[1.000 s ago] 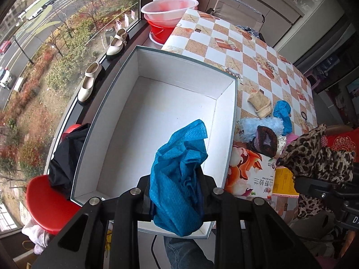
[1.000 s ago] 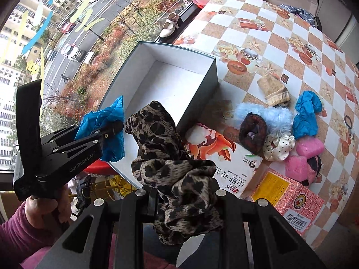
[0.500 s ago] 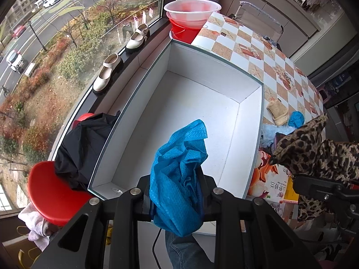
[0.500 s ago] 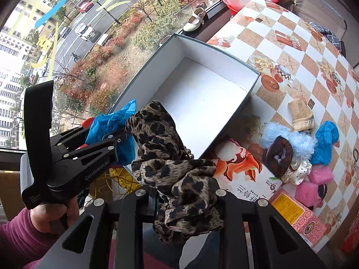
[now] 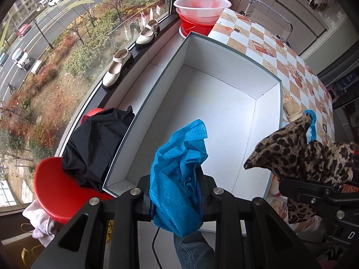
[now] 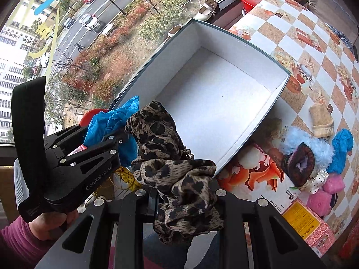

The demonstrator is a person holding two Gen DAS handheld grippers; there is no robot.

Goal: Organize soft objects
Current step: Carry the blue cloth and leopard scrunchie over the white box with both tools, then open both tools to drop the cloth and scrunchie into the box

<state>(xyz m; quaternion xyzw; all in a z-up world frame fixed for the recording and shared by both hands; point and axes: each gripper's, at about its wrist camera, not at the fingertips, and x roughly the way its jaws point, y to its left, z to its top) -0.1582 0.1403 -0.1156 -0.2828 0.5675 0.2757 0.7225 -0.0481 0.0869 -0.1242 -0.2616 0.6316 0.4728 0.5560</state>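
— Cloth position? Blue cloth [image 5: 179, 179] is pinched in the closed left gripper [image 5: 177, 192], above the white box's [image 5: 224, 112] near edge.

— Leopard scrunchie [image 6: 179, 168] is clamped in the closed right gripper [image 6: 186, 199], beside it.

Both hand-held grippers have moved toward the window side — the left hand-held gripper [image 5: 177, 192], with its crumpled blue mesh cloth [image 5: 179, 179], now sits over the near end of the open white cardboard box [image 5: 190, 44]. The right hand-held gripper [image 6: 186, 199] brought its leopard-print fabric scrunchie [image 6: 175, 168] beside the cloth — nearly touching.
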